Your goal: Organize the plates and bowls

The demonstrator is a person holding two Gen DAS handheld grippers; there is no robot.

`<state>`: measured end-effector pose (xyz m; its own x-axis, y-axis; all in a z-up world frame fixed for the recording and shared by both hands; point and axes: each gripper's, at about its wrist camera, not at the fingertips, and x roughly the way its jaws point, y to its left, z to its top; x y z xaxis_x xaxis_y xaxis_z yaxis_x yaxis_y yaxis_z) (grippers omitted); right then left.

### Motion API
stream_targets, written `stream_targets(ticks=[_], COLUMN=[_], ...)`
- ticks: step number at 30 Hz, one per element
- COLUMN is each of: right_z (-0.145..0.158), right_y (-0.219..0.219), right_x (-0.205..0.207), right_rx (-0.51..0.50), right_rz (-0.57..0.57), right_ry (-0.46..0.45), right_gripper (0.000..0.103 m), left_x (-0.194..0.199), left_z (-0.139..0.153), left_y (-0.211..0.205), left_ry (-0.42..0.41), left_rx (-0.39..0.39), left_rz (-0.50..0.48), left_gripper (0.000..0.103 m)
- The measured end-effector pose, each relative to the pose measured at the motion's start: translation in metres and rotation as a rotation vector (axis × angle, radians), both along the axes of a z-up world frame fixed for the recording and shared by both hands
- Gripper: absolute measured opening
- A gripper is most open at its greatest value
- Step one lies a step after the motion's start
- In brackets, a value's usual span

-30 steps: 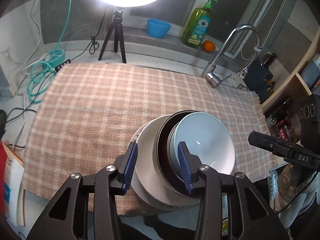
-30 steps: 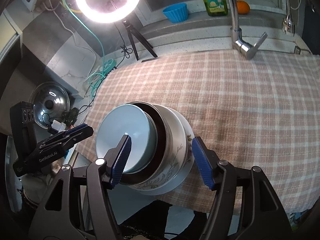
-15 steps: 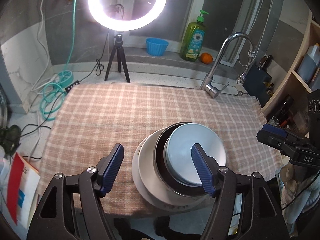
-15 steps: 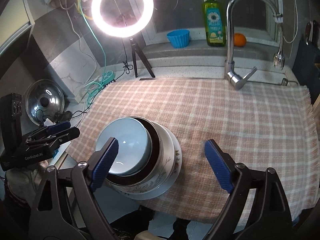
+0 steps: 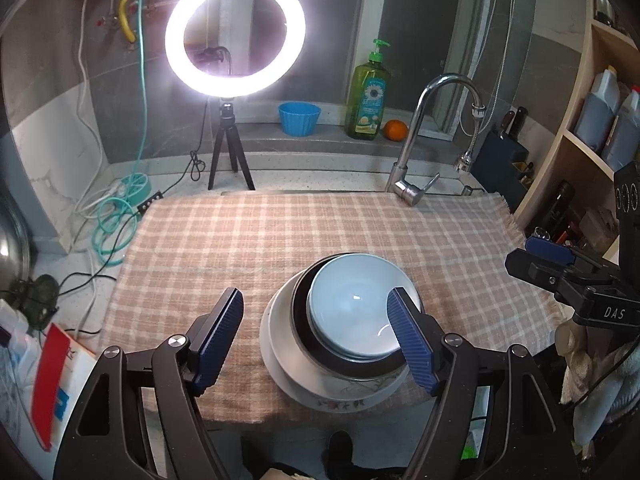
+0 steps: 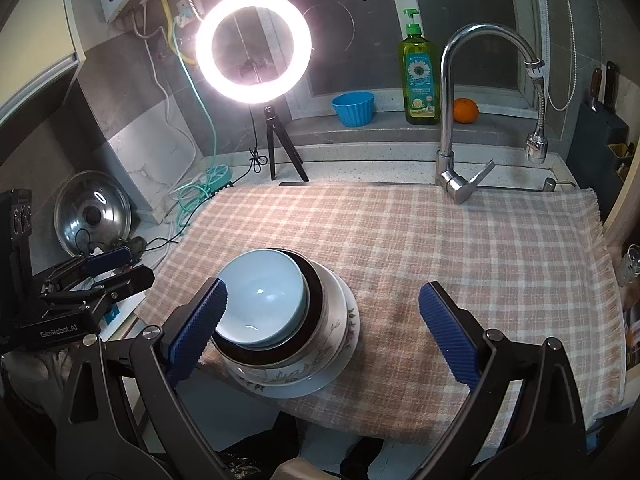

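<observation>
Near the front edge of the pink-and-white checked cloth (image 5: 288,240) that covers the counter stands a nested stack of crockery. At the bottom lies a white plate with a flower-printed rim (image 5: 340,402), which juts slightly past the cloth's front edge. On the plate sits a white floral bowl (image 6: 320,352), inside that a dark-rimmed bowl (image 6: 316,300), and on top a pale blue glazed bowl (image 5: 356,308), tilted a little toward the left edge of the cloth.

Both grippers are above and in front of the stack, touching none of it. The left gripper (image 5: 320,344) has its blue ribbed fingers (image 5: 218,338) spread wide with nothing between them; in its own view the right finger overlaps the pale blue bowl without gripping it. The right gripper (image 6: 324,328) is likewise spread wide and empty-handed, its left finger showing in front of the stack's left side and its right finger over bare cloth.

At the back edge of the cloth rises a chrome gooseneck tap (image 6: 452,120). Behind it, on the window ledge, stand a green dish-soap bottle (image 6: 418,80), an orange fruit (image 6: 465,111) and a small blue fluted cup (image 6: 354,109). A glowing ring light on a black tripod (image 5: 235,36) stands at the back left corner.
</observation>
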<state>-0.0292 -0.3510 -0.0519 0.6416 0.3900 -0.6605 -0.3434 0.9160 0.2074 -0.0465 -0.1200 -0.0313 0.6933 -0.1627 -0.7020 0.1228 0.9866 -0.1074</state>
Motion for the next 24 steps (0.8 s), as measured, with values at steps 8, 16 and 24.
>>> stream_targets(ticks=[8, 16, 24], right_z=[0.0006, 0.0004, -0.0045], right_y=[-0.0011, -0.0007, 0.0005], right_x=[-0.0006, -0.0012, 0.0015], right_rx=[-0.003, 0.011, 0.019], right_rz=[-0.001, -0.001, -0.001], right_ry=[-0.008, 0.008, 0.023], right_gripper=[0.099, 0.099, 0.099], left_x=[-0.0017, -0.0032, -0.0042], left_z=[0.0024, 0.0021, 0.0020], left_y=[0.0009, 0.0001, -0.0014], left_ry=[-0.003, 0.012, 0.013], left_rx=[-0.002, -0.006, -0.005], left_rz=[0.013, 0.015, 0.014], left_gripper=[0.075, 0.075, 0.075])
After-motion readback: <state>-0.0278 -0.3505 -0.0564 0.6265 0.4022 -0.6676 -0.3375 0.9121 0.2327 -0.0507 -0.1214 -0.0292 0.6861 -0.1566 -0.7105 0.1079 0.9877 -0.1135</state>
